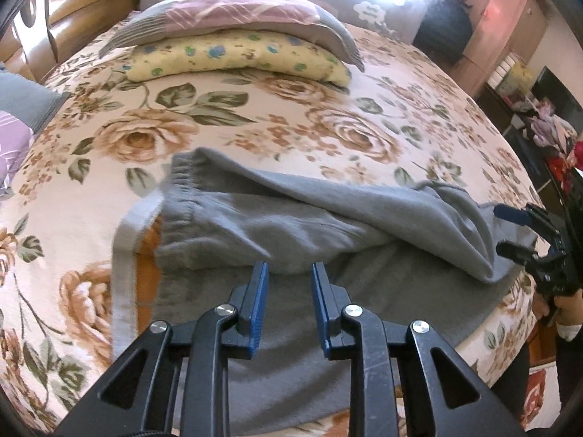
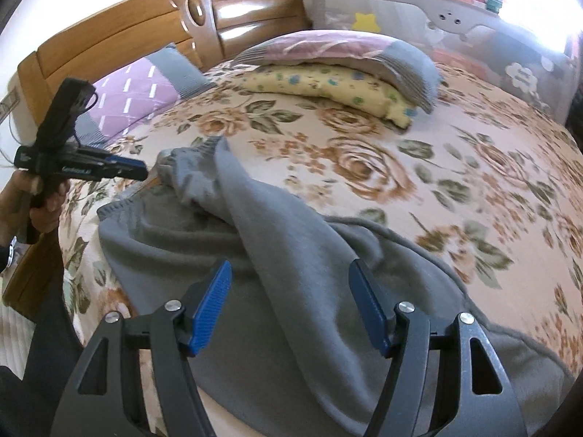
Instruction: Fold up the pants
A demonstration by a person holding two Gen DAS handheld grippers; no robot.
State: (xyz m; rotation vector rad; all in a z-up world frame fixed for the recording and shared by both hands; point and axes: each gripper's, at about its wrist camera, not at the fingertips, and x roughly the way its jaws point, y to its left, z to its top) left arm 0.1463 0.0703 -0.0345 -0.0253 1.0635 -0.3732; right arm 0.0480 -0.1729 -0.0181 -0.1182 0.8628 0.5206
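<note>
Grey sweatpants (image 1: 291, 215) lie near the front edge of a floral bedspread (image 1: 255, 127), one part laid over the other, the elastic waistband (image 1: 182, 174) at the left. My left gripper (image 1: 288, 267) hovers over the near edge of the fabric, open by a narrow gap with nothing between its blue pads. In the right wrist view the pants (image 2: 291, 236) run from the waistband (image 2: 189, 156) down to the lower right. My right gripper (image 2: 290, 267) stands wide open above them, holding nothing. Each gripper shows in the other's view: right gripper (image 1: 503, 230), left gripper (image 2: 142, 173).
A pink-grey pillow (image 1: 237, 14) on a yellow flowered pillow (image 1: 237, 58) lies at the far side. A purple pillow (image 2: 135, 98) leans on the wooden headboard (image 2: 127, 40). A grey bed rail (image 2: 455, 25) lines the far edge. Clutter (image 1: 546, 127) stands beyond the bed's right side.
</note>
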